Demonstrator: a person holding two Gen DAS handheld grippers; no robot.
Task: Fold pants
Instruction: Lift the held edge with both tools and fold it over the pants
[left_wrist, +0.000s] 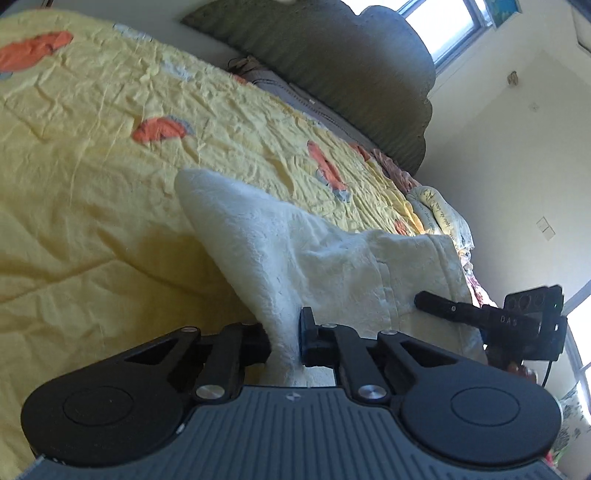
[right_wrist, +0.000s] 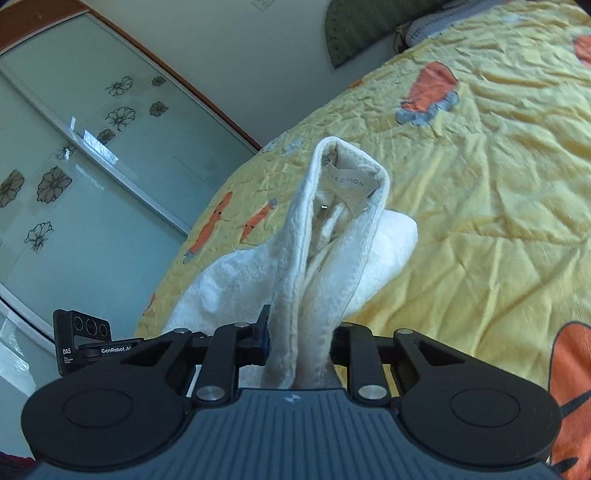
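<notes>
The pants (left_wrist: 295, 251) are cream-white and fleecy, held up off a yellow bedspread (left_wrist: 92, 166) with orange carrot prints. My left gripper (left_wrist: 285, 341) is shut on a bunched fold of the pants. My right gripper (right_wrist: 301, 339) is shut on the waistband (right_wrist: 343, 206), which stands up in a loop with its label showing. The rest of the pants (right_wrist: 221, 280) hangs down behind it. The right gripper also shows in the left wrist view (left_wrist: 480, 314), at the right, beside the cloth. The left gripper's body shows at the left of the right wrist view (right_wrist: 85, 343).
A dark green headboard (left_wrist: 351, 74) and a grey pillow (left_wrist: 295, 96) are at the bed's far end. A floral quilt (left_wrist: 443, 218) lies at the bed's right edge. A glass wardrobe door (right_wrist: 74, 166) with flower decals stands beside the bed. Windows (left_wrist: 443, 22) are behind.
</notes>
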